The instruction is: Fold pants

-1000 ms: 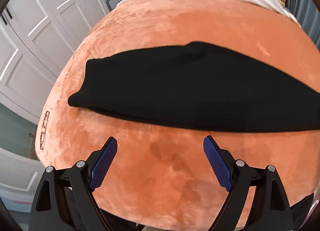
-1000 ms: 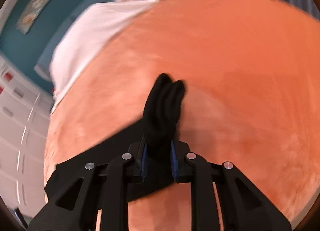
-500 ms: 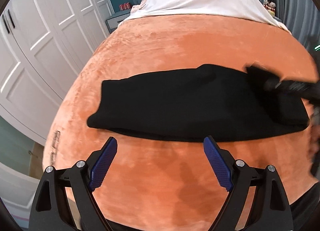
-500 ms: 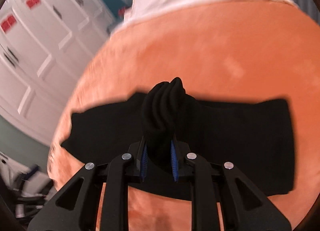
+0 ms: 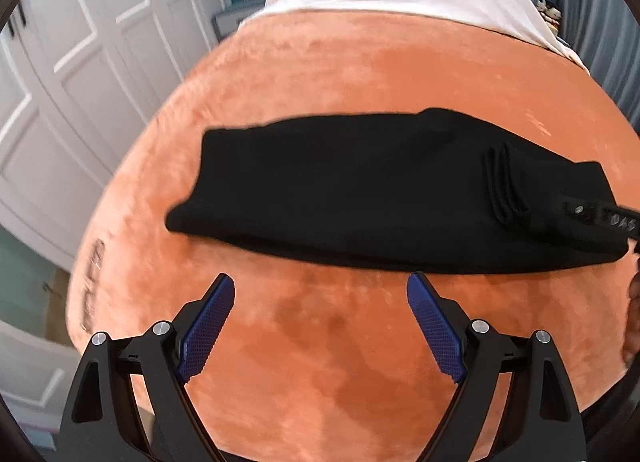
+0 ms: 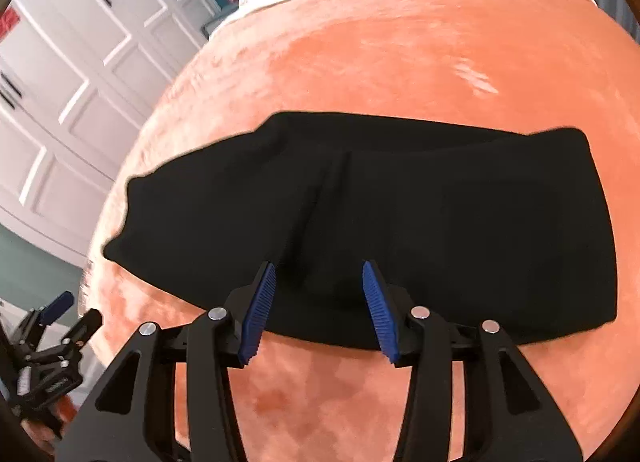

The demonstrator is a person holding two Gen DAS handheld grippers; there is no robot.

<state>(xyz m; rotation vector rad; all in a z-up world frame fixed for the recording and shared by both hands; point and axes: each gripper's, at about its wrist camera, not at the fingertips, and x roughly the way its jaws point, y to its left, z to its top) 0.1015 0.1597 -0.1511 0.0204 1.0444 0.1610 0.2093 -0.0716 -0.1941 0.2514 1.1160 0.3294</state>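
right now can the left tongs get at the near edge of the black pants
Probably yes. The left tongs are open and empty, just short of the pants, with only bare orange blanket between. The right tongs, also open, sit farther right.

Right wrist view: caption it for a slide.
Open right gripper poised over folded black pants lying on an orange blanket.

"DAS" on right gripper [image 5: 612, 220] (partial).

Bare orange blanket [image 5: 360, 362] lies before the black pants [image 5: 360, 198]
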